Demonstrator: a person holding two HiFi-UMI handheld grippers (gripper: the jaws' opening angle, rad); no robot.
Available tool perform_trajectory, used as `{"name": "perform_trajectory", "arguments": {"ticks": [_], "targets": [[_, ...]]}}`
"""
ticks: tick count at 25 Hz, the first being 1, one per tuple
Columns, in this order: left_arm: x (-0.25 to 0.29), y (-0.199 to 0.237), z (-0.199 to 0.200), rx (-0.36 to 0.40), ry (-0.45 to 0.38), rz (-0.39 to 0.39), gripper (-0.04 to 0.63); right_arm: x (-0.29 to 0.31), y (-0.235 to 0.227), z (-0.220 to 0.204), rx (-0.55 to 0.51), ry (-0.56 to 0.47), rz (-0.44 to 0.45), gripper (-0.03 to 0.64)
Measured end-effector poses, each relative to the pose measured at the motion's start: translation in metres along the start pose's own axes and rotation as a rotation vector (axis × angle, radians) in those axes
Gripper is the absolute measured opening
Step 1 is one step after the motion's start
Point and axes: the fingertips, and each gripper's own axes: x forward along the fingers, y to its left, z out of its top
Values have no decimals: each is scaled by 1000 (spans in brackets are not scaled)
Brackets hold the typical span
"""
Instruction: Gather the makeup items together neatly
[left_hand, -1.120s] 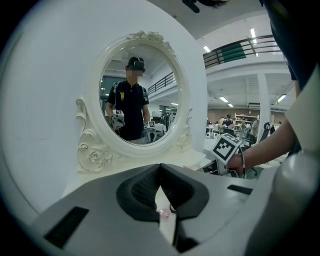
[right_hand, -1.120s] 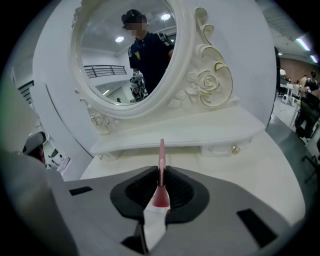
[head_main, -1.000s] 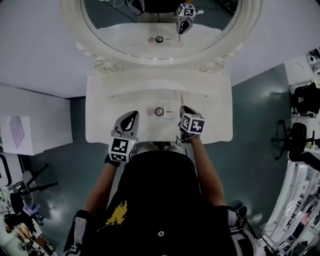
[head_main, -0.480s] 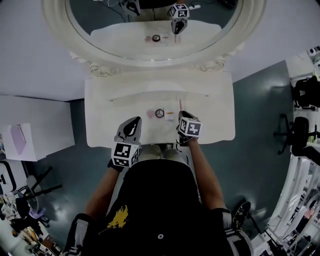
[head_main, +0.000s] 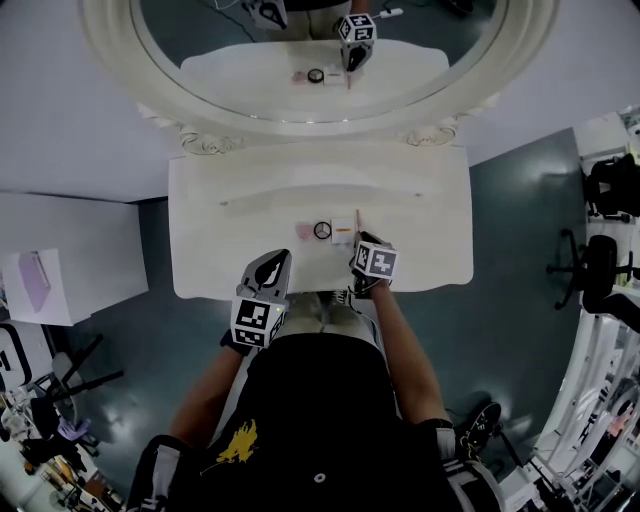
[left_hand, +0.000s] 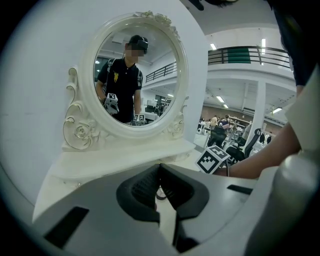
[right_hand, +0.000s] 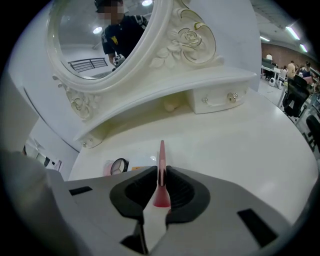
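The right gripper (head_main: 359, 243) is clamped on a slim pink makeup stick (right_hand: 161, 156). Its jaws pinch the stick's lower part, and the tapered end points away from the person toward the oval white-framed mirror (head_main: 300, 70). The gripper sits over the middle of the white dressing table (head_main: 420, 225), close to its front edge.

Just left of the stick, three more items lie in a short row on the tabletop. Nearest is a small white box with a yellowish label (head_main: 343, 236), then a round black compact (head_main: 322, 231), then a flat pale pink piece (head_main: 303, 231). They are close together, but I can't tell whether they touch.

The left gripper (head_main: 273, 260) has its jaws pressed together with nothing between them. It is at the table's front edge, left of the row and apart from it.
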Motion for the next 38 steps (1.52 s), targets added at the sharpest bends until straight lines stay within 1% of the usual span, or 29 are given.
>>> {"name": "perform_trajectory", "arguments": {"ticks": [2, 3, 6, 10, 13, 15, 17, 19, 22, 27, 30, 33, 38], "targets": [[-3, -2, -2, -2, 1, -7, 12, 2, 0, -3, 8, 0, 11, 112], [-5, -3, -3, -1, 1, -14, 12, 2, 0, -3, 15, -1, 14, 120], [-10, -3, -3, 8, -7, -29, 12, -1, 1, -1, 26, -9, 12, 120], [-15, 0, 1, 12, -37, -20, 12, -12, 4, 5, 6, -32, 8, 115], [-19, 8, 7, 27, -63, -2, 12, -27, 21, 15, -71, -80, 16, 112], [-24, 13, 14, 35, -88, 22, 12, -43, 41, 26, -144, -132, 43, 109], [-32, 15, 26, 32, -123, 40, 12, -68, 61, 41, -228, -193, 62, 103], [-40, 17, 41, 42, -160, 52, 12, -96, 82, 61, -315, -260, 62, 101], [-51, 21, 65, 68, -217, 85, 12, -137, 113, 91, -401, -370, 71, 100], [-75, 23, 116, 98, -325, 144, 12, -204, 166, 142, -469, -547, 159, 98], [-94, 23, 136, 111, -369, 161, 12, -234, 197, 153, -475, -634, 247, 94], [-102, 21, 145, 141, -390, 175, 12, -242, 215, 154, -442, -670, 316, 86], [-116, 16, 139, 130, -408, 211, 12, -252, 237, 152, -494, -696, 364, 71]]}}
